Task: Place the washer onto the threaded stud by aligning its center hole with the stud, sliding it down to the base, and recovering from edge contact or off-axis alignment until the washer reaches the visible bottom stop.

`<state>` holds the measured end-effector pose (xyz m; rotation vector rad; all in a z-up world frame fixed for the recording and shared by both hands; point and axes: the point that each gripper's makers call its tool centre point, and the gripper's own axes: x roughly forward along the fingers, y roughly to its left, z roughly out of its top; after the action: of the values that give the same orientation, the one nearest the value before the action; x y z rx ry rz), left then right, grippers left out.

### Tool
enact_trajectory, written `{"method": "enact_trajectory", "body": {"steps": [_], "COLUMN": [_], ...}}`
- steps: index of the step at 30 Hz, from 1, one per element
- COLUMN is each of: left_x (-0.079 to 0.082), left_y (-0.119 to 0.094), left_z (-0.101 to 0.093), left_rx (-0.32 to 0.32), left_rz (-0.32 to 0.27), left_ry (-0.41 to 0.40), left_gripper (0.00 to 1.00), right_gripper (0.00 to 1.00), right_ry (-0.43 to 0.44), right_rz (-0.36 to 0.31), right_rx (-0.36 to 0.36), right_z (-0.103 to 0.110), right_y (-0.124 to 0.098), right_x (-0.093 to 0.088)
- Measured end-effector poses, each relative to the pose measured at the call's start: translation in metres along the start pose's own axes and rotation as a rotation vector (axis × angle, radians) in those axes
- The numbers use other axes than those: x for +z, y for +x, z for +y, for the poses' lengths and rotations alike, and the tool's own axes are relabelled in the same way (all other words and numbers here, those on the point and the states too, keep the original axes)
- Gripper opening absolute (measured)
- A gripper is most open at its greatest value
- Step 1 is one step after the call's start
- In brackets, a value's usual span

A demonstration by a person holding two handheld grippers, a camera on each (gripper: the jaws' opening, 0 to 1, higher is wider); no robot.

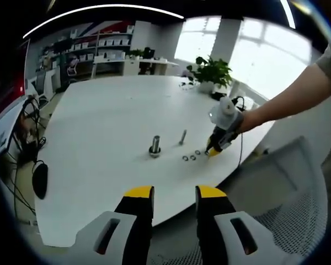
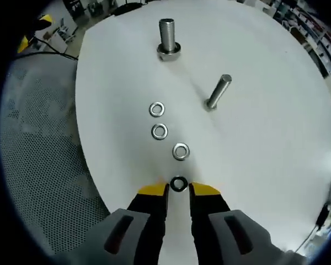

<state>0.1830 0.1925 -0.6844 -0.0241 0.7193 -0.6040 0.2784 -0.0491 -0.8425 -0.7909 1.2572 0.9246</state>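
Right gripper (image 2: 178,189) lowered onto the white table (image 2: 265,165), jaws narrowly parted around the nearest washer (image 2: 179,184), not visibly clamped; left gripper (image 1: 175,194) held back off the table edge, jaws parted, empty. Threaded stud (image 2: 167,37) upright at the far side, beyond three more washers. Risk of a thin washer slipping flat or tilting on closure, then catching the stud's threads off-axis.

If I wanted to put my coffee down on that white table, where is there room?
Free: the wide bare stretch of table beyond the upright stud, toward the potted plant. Crowded: the near edge, where the washers, slim stud and right gripper cluster.
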Motion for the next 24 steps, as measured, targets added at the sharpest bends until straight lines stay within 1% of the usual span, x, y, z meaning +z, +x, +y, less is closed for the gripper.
{"method": "enact_trajectory", "body": {"steps": [2, 5, 9, 13, 16, 19, 24], "left_x": [0.0002, 0.0006, -0.0006, -0.001, -0.0014, -0.0014, -0.0029], "left_y": [-0.0001, -0.0003, 0.0003, 0.0005, 0.0006, 0.0006, 0.001], "left_z": [0.0003, 0.0002, -0.0005, -0.0006, -0.0007, -0.0004, -0.0003], "left_rx": [0.001, 0.001, -0.004, -0.004, -0.004, -0.003, -0.003], "left_rz": [-0.002, -0.005, 0.002, 0.005, 0.006, 0.007, 0.015], "left_ry": [-0.002, -0.003, -0.001, -0.001, -0.002, -0.001, -0.004], "left_gripper": [0.28, 0.28, 0.28, 0.28, 0.28, 0.28, 0.28], "right_gripper": [0.18, 0.18, 0.18, 0.17, 0.16, 0.16, 0.15], "right_ry": [-0.023, -0.029, -0.057, -0.057, -0.078, -0.06, -0.058], "right_rz": [0.017, 0.022, 0.018, 0.013, 0.019, 0.031, 0.041], "right_rx": [0.0, -0.006, -0.012, -0.008, -0.014, -0.025, -0.024], "right_z": [0.0007, 0.0007, 0.002, 0.0014, 0.0029, 0.0016, 0.0021], "right_y": [-0.0003, 0.0002, -0.001, -0.0006, 0.0006, 0.001, 0.0002], "right_x": [-0.0002, -0.0007, -0.0006, -0.0007, 0.0004, 0.0007, 0.0013]}}
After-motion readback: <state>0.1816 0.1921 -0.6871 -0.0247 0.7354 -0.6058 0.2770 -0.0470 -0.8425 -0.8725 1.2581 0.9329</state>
